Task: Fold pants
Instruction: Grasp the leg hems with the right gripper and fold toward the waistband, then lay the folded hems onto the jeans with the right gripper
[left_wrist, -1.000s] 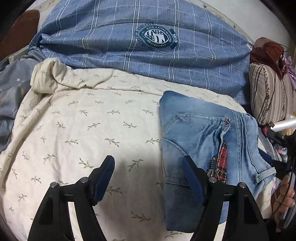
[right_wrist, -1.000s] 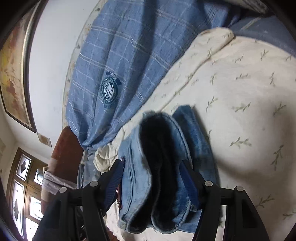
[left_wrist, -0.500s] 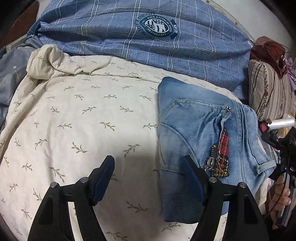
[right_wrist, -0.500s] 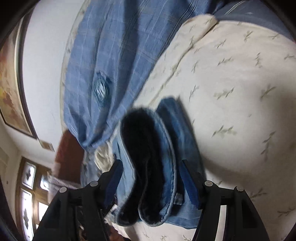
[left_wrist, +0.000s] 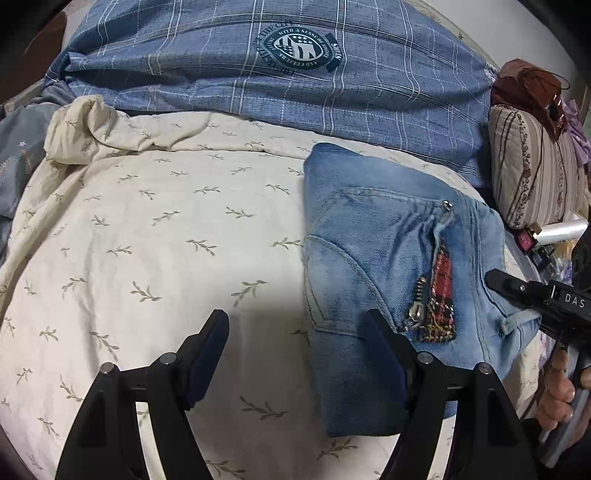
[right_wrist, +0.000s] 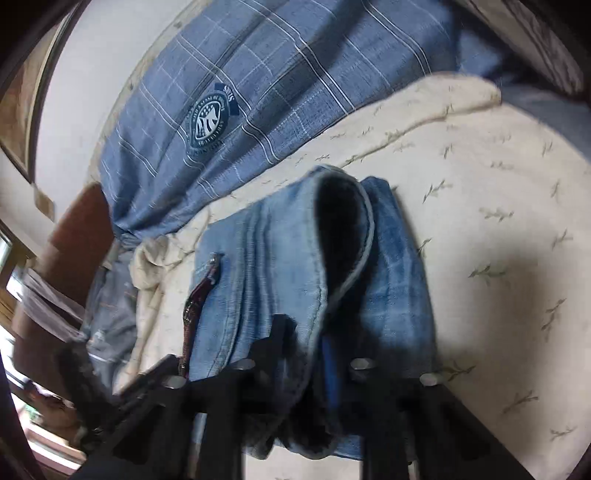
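Bed (left_wrist: 155, 236): cream sheet, small leaf-sprig print, bunched at far left corner. Directly on it: folded light-blue jeans (left_wrist: 373, 273) on the right half, zip and red plaid lining facing up; blue plaid pillow (left_wrist: 280, 77) with round crest badge across the far edge; striped beige cushion (left_wrist: 535, 173) at far right; grey star-print fabric (left_wrist: 18, 162) at far left.

Black left gripper (left_wrist: 295, 354) with navy-padded jaws, silver screws; right gripper (left_wrist: 517, 291) marked "DAS".
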